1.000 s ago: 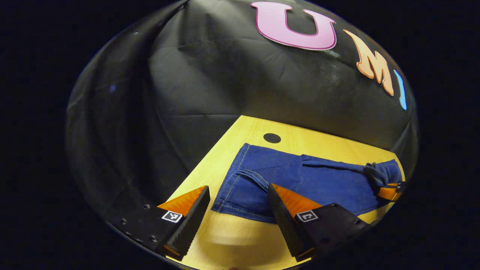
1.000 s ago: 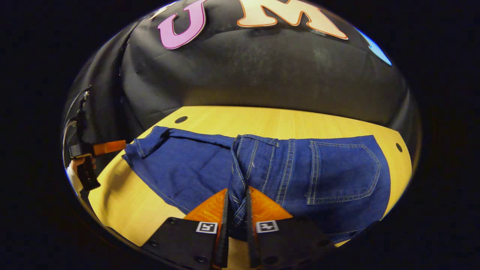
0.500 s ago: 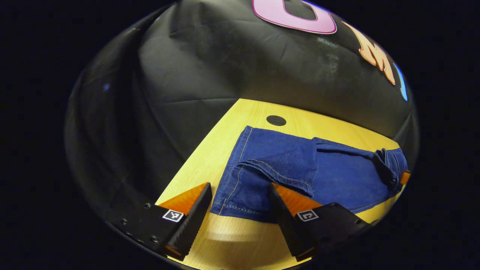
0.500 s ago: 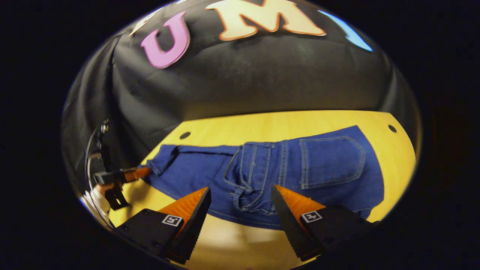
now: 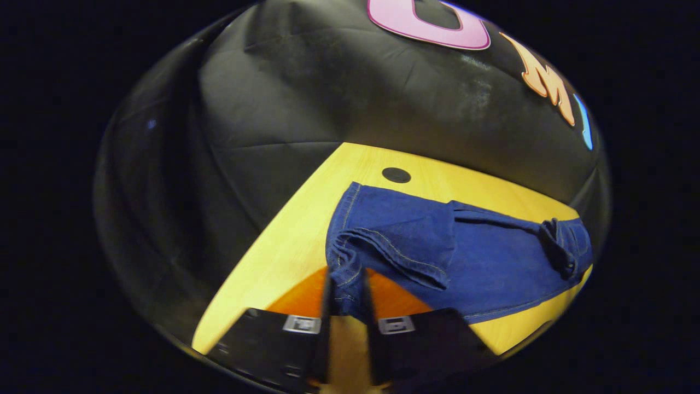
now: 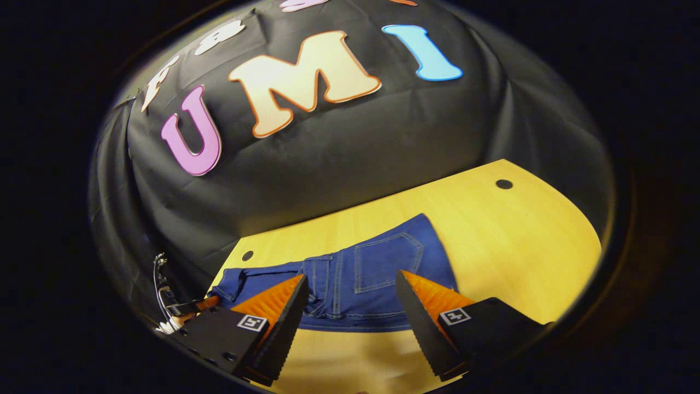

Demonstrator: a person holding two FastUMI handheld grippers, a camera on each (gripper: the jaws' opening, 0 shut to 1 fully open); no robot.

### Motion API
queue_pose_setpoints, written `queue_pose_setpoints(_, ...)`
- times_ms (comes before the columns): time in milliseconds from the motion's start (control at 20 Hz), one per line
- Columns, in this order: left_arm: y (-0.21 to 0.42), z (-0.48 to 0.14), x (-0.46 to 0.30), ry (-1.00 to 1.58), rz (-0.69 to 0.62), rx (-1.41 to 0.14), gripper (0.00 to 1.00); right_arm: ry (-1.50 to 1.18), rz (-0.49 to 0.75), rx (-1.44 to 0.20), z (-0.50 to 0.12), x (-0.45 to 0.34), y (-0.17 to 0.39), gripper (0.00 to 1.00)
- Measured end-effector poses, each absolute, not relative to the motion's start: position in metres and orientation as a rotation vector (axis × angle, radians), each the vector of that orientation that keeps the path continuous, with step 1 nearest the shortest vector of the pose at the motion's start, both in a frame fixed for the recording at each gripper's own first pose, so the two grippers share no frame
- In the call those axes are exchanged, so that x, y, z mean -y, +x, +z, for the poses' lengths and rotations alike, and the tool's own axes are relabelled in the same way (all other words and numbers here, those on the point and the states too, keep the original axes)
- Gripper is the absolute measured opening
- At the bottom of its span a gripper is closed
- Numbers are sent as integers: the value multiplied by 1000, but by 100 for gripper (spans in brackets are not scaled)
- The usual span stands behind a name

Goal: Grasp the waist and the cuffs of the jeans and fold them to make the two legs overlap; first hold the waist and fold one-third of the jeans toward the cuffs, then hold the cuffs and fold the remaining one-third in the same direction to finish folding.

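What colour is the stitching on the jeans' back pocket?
Pale, light-coloured thread on dark blue jeans; the back pocket shows best in the right gripper view.

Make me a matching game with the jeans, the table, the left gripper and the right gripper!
Things:
1. jeans
2. table
3. left gripper
4. right gripper

States:
A. yellow wood with a round dark hole
B. fingers spread apart, holding nothing
C. blue, lying on the table
D. fingers closed on the cuff end

Pairs: 1-C, 2-A, 3-D, 4-B
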State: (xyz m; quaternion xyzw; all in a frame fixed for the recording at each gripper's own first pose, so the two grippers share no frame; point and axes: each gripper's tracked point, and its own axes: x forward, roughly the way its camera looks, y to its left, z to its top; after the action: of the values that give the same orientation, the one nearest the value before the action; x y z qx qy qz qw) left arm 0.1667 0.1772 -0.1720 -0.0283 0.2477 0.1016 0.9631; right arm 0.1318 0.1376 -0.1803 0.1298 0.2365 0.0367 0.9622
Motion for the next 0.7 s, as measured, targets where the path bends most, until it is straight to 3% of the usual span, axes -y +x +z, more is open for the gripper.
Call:
queue_pose_setpoints(50,169,-174,-175,-47,202,-506,17,257,56,-477,-179,-127,125,98)
queue_pose_setpoints(100,169,-173,-174,-44,197,-506,18,252,41,-478,-179,-118,119,98)
queue_pose_setpoints(150,168,-171,-175,-49,191,-504,10,254,29,-480,-179,-110,113,98)
queue_pose_setpoints(250,168,-170,-177,-62,193,-500,5,275,8,-478,-174,-97,99,98)
queue_pose_setpoints(300,169,-169,-176,-74,194,-498,4,279,-5,-470,-171,-89,95,94)
queue_pose_setpoints(350,169,-168,-175,-88,190,-494,1,277,-19,-464,-168,-81,91,98)
queue_pose_setpoints(700,159,-107,-145,-141,60,-375,0,289,-17,-483,-156,-54,81,98)
